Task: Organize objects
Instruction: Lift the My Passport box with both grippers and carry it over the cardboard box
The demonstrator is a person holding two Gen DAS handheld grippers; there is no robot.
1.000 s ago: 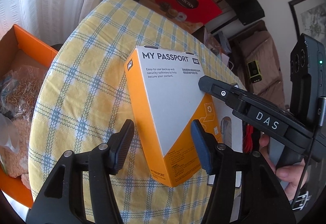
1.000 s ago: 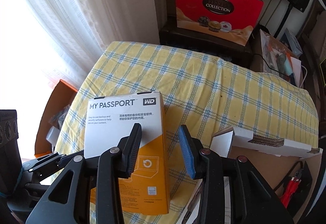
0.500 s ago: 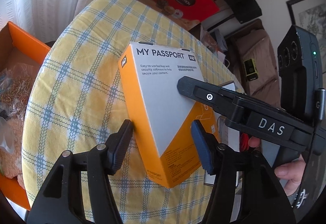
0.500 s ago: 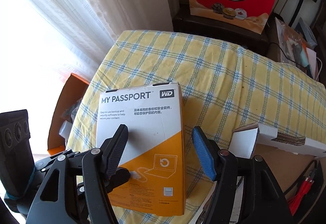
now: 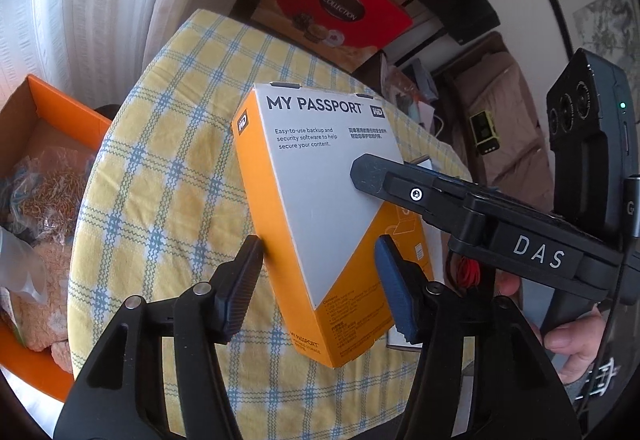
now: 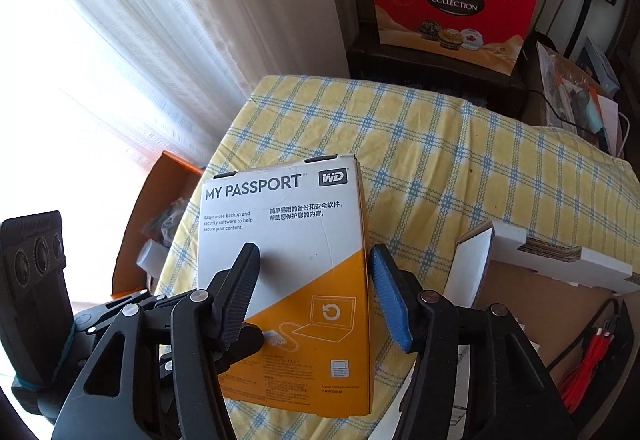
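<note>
- Left wrist view: my left gripper [image 5: 318,282] pinches the My Passport box [image 5: 320,196] across its thickness, one pad on the orange side, the blue pad on the far side, near its lower end.
- That box is tilted, printed face up, clear above the checked tablecloth [image 5: 160,176]; its long axis runs away from me, title end farthest.
- My right gripper [image 6: 314,296] reaches in over the face; its jaws are closing, the dark pad lying over the white face, the blue one just beside the right edge, not visibly pressing.
- My left hand carries the box; the orange crate [image 5: 60,108] lies off its left.
</note>
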